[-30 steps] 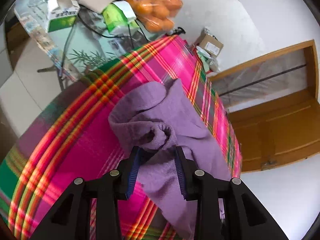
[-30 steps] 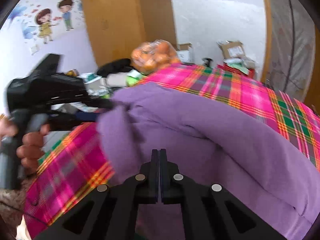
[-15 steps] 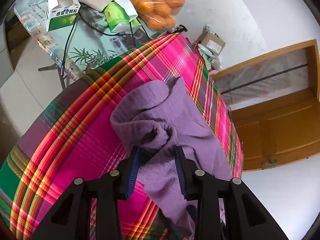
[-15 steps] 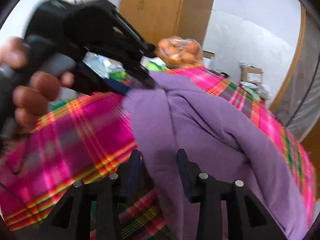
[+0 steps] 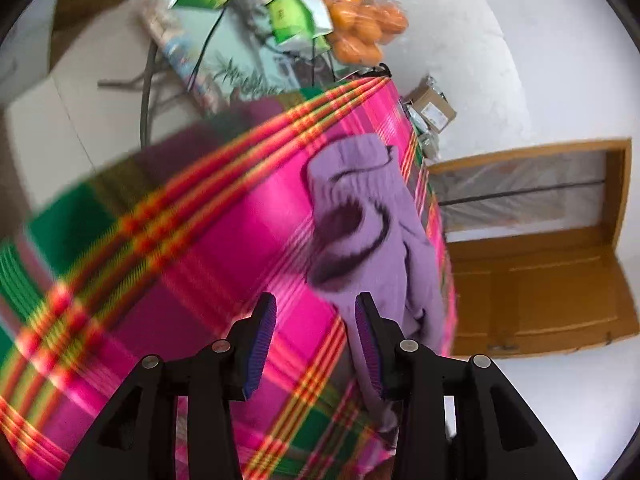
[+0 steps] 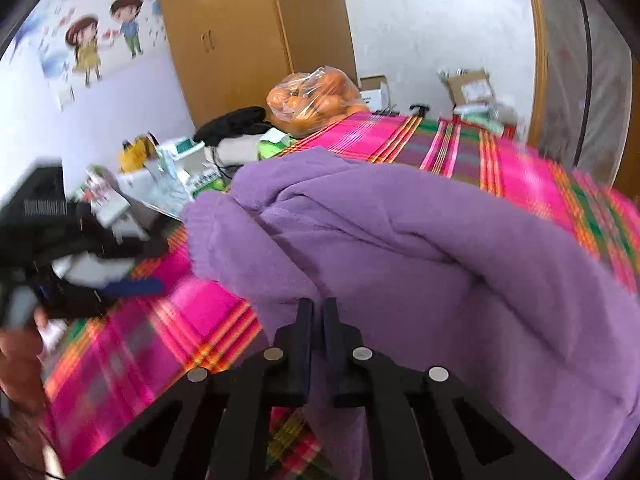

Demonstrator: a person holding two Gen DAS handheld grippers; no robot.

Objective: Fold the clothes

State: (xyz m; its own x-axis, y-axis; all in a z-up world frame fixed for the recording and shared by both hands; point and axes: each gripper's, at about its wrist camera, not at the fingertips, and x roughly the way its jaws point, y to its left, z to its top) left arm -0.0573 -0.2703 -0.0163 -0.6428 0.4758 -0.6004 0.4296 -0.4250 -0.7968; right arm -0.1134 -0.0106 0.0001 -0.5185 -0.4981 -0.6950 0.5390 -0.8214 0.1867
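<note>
Two grippers: the left gripper [image 5: 312, 316] is spread and empty, while the right gripper [image 6: 317, 312] pinches one purple fleece garment [image 6: 420, 248], crumpled mid-frame on the pink plaid tabletop [image 5: 168, 264]; one bag of oranges [image 6: 316, 98] sits behind it.

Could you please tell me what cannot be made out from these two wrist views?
- Left wrist view: the plaid cloth is motion-blurred; the purple garment drops past its far edge.
- Right wrist view: the left gripper is smeared by blur; the garment hides the right gripper fingertips.
</note>
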